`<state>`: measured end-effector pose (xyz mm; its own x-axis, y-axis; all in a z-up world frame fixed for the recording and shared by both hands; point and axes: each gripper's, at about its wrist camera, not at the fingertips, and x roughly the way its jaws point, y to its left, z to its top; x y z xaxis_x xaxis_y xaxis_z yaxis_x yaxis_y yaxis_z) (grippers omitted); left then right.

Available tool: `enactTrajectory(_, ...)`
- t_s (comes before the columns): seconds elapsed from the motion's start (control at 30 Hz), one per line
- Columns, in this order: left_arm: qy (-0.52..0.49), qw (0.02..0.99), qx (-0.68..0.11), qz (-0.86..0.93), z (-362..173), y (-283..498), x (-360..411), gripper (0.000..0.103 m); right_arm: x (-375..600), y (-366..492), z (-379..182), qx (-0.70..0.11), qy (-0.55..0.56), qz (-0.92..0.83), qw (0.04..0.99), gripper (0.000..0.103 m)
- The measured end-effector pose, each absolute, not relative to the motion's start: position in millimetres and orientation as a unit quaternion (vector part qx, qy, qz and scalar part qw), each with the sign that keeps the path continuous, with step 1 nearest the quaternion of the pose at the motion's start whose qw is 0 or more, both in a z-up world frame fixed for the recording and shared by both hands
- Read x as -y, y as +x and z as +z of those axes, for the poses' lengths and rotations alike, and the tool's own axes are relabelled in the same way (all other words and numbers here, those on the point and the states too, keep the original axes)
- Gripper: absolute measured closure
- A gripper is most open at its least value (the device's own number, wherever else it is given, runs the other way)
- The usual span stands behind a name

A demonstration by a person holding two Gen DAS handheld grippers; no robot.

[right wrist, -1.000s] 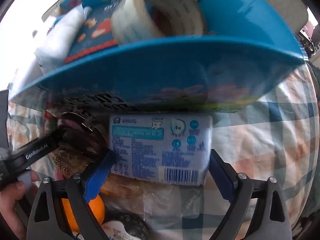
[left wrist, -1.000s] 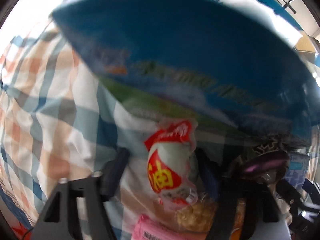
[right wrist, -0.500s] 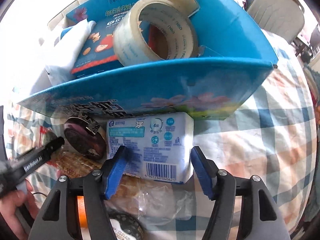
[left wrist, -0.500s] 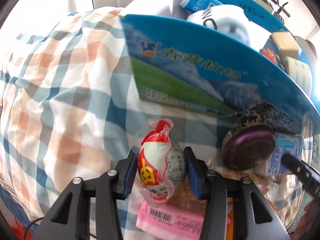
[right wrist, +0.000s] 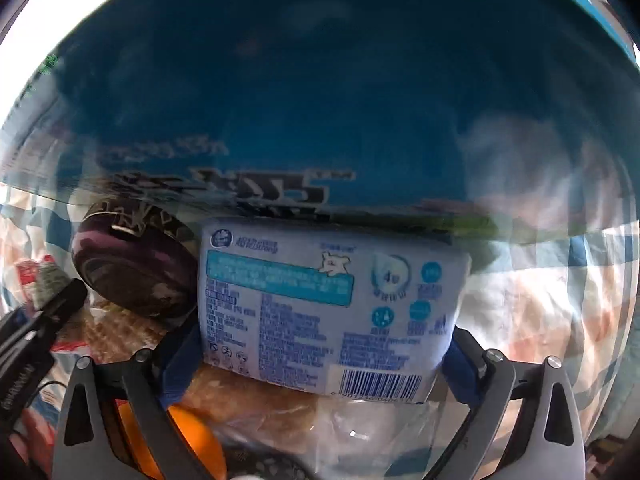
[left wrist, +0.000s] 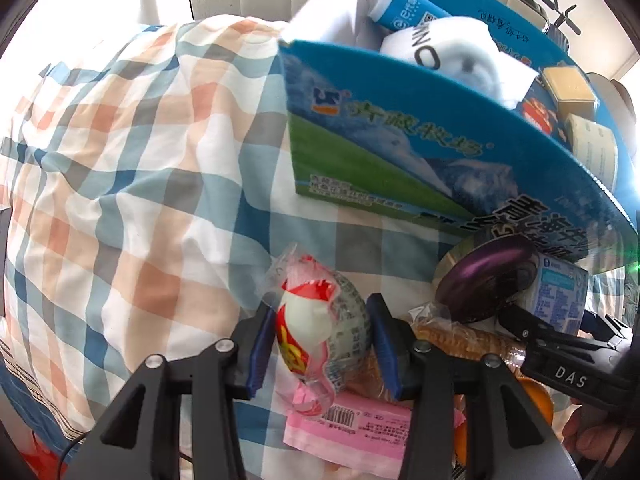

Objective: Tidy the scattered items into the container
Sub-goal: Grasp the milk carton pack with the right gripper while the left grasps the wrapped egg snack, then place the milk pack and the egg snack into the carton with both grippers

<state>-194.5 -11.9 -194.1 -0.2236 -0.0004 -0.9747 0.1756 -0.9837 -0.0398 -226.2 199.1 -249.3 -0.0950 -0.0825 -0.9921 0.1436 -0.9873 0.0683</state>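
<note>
My left gripper (left wrist: 318, 344) is shut on a wrapped egg snack (left wrist: 320, 328) in red and white film, held over the checked cloth in front of the blue carton box (left wrist: 400, 140). The box holds a bottle (left wrist: 404, 12), a white roll (left wrist: 456, 56) and tape (left wrist: 592, 148). My right gripper (right wrist: 320, 356) is shut on a pale blue tissue pack (right wrist: 320, 304), held close against the box's blue outer wall (right wrist: 320, 80). The pack also shows in the left wrist view (left wrist: 560, 296).
A round purple tin (left wrist: 484, 280) lies against the box, also seen in the right wrist view (right wrist: 132, 268). A pink packet (left wrist: 360, 428), a bagged biscuit (left wrist: 460, 340) and an orange (right wrist: 192, 440) lie below. Checked cloth (left wrist: 140, 200) spreads left.
The left gripper closed on the egg snack and pulled back with it. The right gripper closed on the tissue pack, drew back, then moved in close to the box wall again.
</note>
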Motion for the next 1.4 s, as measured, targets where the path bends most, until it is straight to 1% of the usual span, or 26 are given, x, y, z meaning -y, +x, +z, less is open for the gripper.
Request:
enactTrajectory(0.07,0.614,0.057,-0.067,-0.785,-186,-190,12,0.058,-203,-221,-244,-0.022,0.659,-0.748,0.081,0.008)
enactTrajectory(0.33,0.594,0.066,-0.084,-0.798,-155,-163,19,0.059,-237,-188,-203,-0.011,0.616,-0.783,0.086,0.008)
enactTrajectory(0.47,0.583,0.065,-0.080,-0.806,-139,-152,36,0.059,-251,-173,-181,0.000,0.598,-0.797,0.090,0.008)
enactTrajectory(0.57,0.576,0.061,-0.081,-0.811,-123,-163,42,0.059,-252,-164,-163,0.013,0.585,-0.806,0.093,0.008)
enactTrajectory(0.8,0.553,0.045,-0.086,-0.828,-100,-200,41,0.059,-255,-205,-121,0.036,0.556,-0.824,0.102,0.008)
enactTrajectory(1.0,0.532,0.013,-0.079,-0.843,-75,-236,23,0.059,-237,-239,-104,0.033,0.534,-0.839,0.102,0.008)
enactTrajectory(1.13,0.531,-0.006,-0.069,-0.845,-81,-267,10,0.059,-234,-265,-110,0.028,0.536,-0.840,0.083,0.008)
enactTrajectory(1.2,0.534,-0.008,-0.060,-0.843,-87,-281,5,0.059,-237,-278,-116,0.034,0.543,-0.836,0.075,0.008)
enactTrajectory(1.4,0.552,-0.013,-0.050,-0.832,-113,-311,-6,0.059,-233,-298,-132,0.020,0.556,-0.828,0.068,0.008)
